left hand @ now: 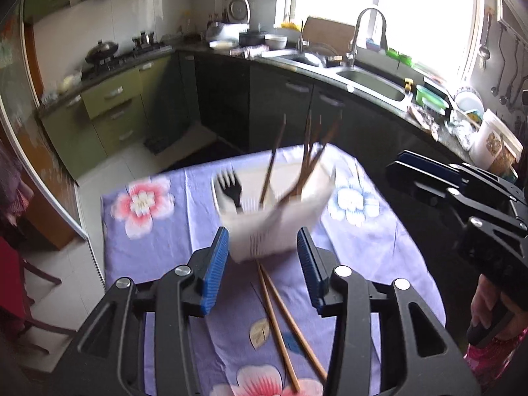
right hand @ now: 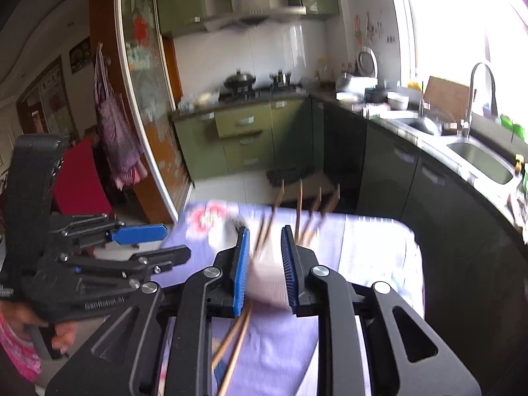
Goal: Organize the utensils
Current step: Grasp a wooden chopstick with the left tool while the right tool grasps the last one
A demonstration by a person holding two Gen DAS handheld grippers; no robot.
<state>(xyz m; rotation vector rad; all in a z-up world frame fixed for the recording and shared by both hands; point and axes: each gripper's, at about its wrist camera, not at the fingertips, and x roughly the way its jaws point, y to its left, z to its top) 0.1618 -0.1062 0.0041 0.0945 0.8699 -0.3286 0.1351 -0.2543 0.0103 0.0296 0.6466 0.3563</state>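
Note:
A white square utensil holder (left hand: pixel 274 204) stands on the purple flowered tablecloth (left hand: pixel 158 247). It holds a black fork (left hand: pixel 231 186) and several wooden chopsticks (left hand: pixel 308 161). Two loose wooden chopsticks (left hand: pixel 280 326) lie on the cloth in front of it. My left gripper (left hand: pixel 262 264) is open and empty, its blue pads on either side of the holder's near face, above the loose chopsticks. My right gripper (right hand: pixel 264 267) is open and empty, with the blurred holder (right hand: pixel 267 280) and loose chopsticks (right hand: pixel 234 346) between and below its pads. It also shows at the right of the left wrist view (left hand: pixel 429 178).
The table sits in a kitchen. A dark counter with a steel sink (left hand: pixel 373 85) and tap runs along the back and right. Green cabinets (left hand: pixel 112 112) and a stove with a wok (left hand: pixel 102 51) stand at the left. A red chair (right hand: pixel 79 178) is at the table's left.

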